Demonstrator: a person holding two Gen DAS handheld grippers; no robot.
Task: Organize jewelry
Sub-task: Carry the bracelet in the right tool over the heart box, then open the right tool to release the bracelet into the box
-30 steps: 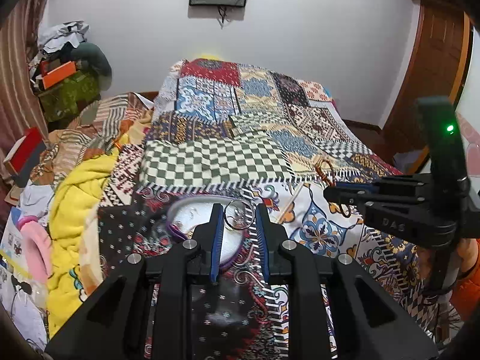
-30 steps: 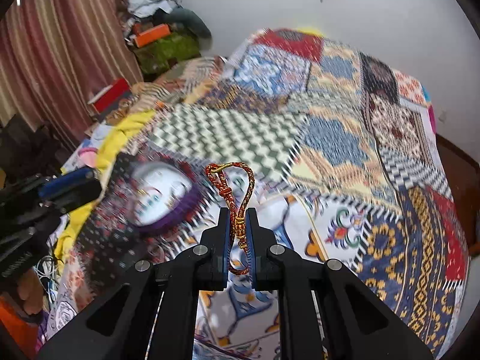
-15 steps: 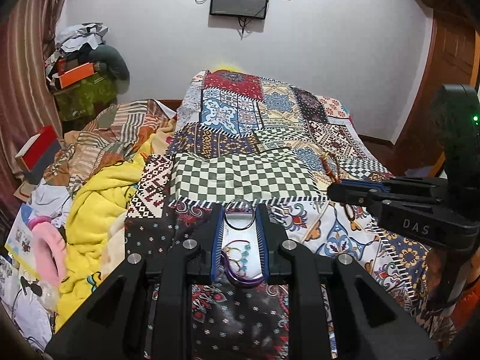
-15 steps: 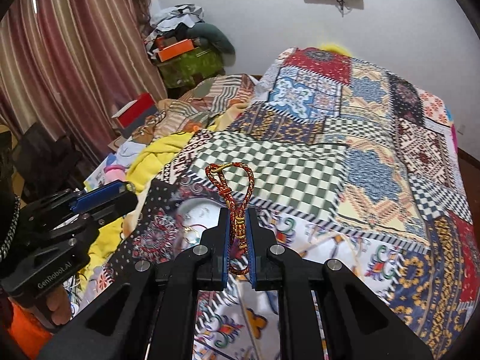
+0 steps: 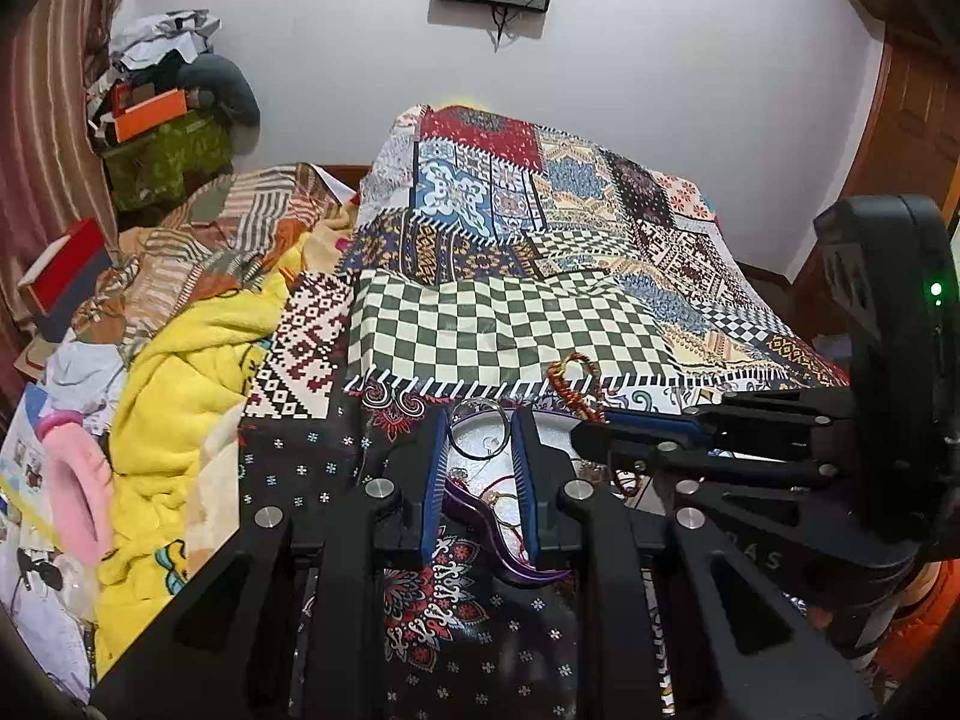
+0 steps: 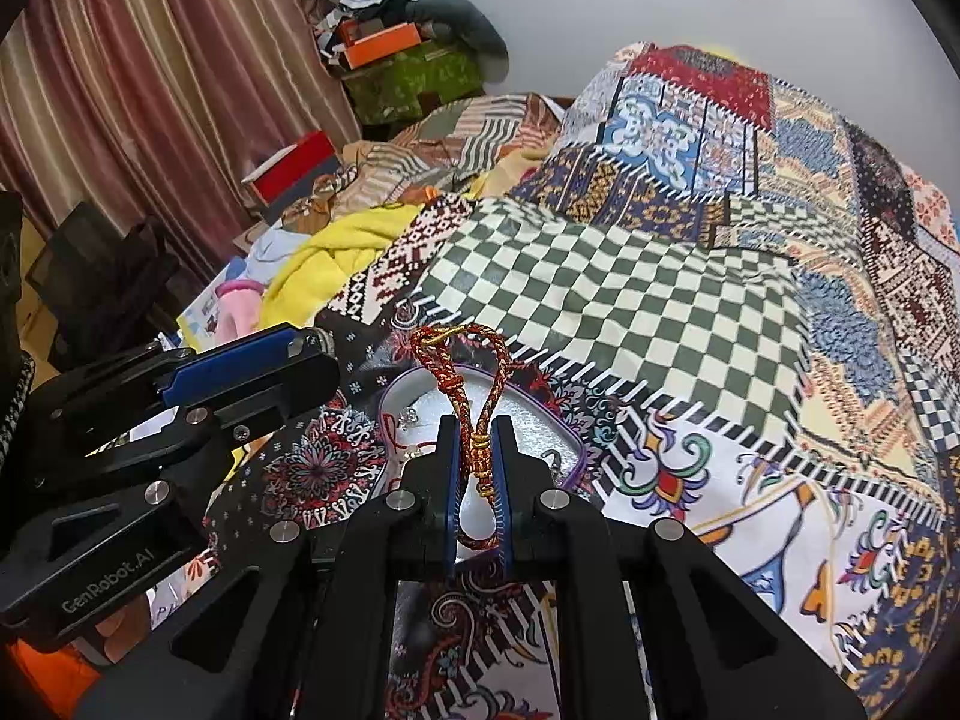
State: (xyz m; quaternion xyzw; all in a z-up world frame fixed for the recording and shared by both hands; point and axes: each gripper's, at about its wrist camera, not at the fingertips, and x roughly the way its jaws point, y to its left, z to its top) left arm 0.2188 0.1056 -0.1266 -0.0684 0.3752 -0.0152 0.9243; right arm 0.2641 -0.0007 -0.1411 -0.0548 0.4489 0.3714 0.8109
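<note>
The right gripper (image 6: 475, 468), fingers clamped on the braided bracelet (image 6: 465, 396), and the left gripper (image 5: 478, 456), clamped on a ring (image 5: 479, 437), both hang directly above the tray (image 6: 540, 420).

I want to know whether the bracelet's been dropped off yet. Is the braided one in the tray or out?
Out: the braided bracelet is pinched in the right gripper, above the purple-rimmed tray.

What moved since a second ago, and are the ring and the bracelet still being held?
Both grippers came over the purple-rimmed tray. The left gripper still holds the silver ring; the right gripper still pinches the red-gold braided bracelet. Nothing was let go.
</note>
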